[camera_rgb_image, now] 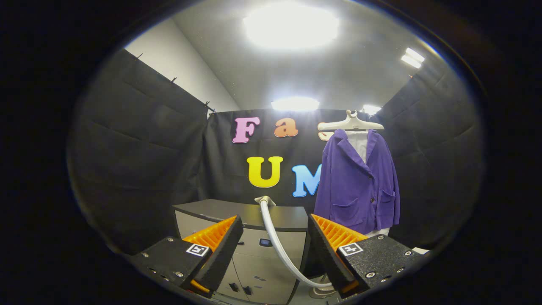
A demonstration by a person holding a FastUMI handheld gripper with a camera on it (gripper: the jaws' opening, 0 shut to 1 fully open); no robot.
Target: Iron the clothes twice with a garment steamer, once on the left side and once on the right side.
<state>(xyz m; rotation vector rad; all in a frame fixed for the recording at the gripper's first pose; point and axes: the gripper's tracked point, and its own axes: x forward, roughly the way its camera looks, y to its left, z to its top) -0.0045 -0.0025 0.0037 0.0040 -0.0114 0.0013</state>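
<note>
Jaws wide apart around hose [277,241]

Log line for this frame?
gripper: open, holding nothing | steamer hose: between the fingers, beyond them | purple jacket: on hanger, untouched

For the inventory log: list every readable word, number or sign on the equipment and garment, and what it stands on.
None readable.
On the tool, open on nothing: square coded markers, no words.
On the cabinet: small marks, too small to read.
On the jacket: no text.
</note>
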